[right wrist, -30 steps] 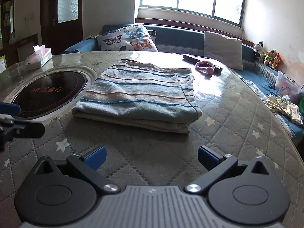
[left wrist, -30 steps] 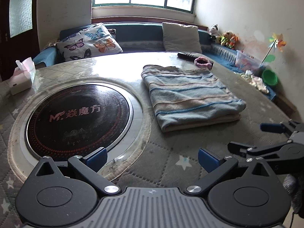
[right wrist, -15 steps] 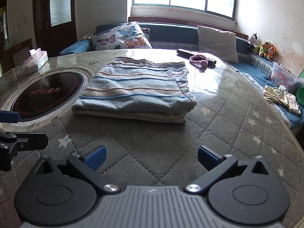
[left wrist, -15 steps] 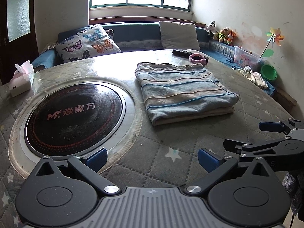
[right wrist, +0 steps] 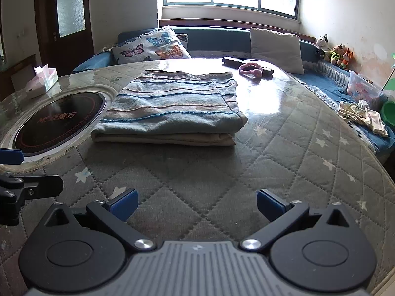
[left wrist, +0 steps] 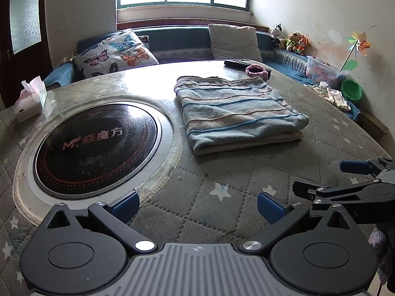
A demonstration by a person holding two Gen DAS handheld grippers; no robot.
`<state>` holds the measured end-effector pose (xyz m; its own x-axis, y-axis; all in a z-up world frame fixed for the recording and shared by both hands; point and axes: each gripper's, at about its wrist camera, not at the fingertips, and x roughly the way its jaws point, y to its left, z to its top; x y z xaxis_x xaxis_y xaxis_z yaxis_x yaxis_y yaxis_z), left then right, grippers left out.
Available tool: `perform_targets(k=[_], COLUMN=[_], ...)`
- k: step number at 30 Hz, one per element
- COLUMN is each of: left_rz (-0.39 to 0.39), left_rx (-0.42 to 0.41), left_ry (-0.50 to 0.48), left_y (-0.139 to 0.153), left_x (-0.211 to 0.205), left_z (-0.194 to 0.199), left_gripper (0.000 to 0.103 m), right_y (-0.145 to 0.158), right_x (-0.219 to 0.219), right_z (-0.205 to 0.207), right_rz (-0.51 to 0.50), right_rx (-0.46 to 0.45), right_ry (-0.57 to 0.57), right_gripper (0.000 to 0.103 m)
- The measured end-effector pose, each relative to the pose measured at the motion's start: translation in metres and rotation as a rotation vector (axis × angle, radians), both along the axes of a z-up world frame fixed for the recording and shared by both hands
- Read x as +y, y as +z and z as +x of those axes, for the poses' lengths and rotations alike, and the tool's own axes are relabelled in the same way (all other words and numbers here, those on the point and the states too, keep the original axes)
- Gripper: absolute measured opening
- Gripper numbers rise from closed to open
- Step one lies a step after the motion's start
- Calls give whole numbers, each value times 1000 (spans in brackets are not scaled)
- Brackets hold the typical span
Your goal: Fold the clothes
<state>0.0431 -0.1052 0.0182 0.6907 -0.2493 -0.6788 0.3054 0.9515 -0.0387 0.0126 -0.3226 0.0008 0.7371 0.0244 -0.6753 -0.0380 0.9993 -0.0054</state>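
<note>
Blue-tipped left tongs (left wrist: 197, 203) and right tongs (right wrist: 197, 203) hover level, wide open, empty.

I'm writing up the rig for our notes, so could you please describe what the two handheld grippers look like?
Both look identical: the left gripper and right gripper have matte black linkage arms with silver pivot screws, round black discs on either side, a ribbed grey centre plate with a small cross mark, and blue pads on the fingertips. A knitted grey sleeve edge shows beside the right gripper.
</note>
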Motion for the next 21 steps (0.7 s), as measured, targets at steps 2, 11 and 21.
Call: perform_targets(k=[2, 11, 21], left_rz=[2, 6, 8], left_rx=[2, 16, 23], left_ry=[1, 2, -5], left_y=[0, -1, -3], left_x=[0, -2, -5], left_z=[0, -1, -1], left_gripper=[103, 103, 103], right_y=[-1, -1, -1], right_x=[-1, 0, 0], right_z=[-1, -1, -1], right_rz=[2, 9, 14], right_rx=[1, 3, 5], right_ry=[-1, -4, -2], right_gripper=[103, 103, 103])
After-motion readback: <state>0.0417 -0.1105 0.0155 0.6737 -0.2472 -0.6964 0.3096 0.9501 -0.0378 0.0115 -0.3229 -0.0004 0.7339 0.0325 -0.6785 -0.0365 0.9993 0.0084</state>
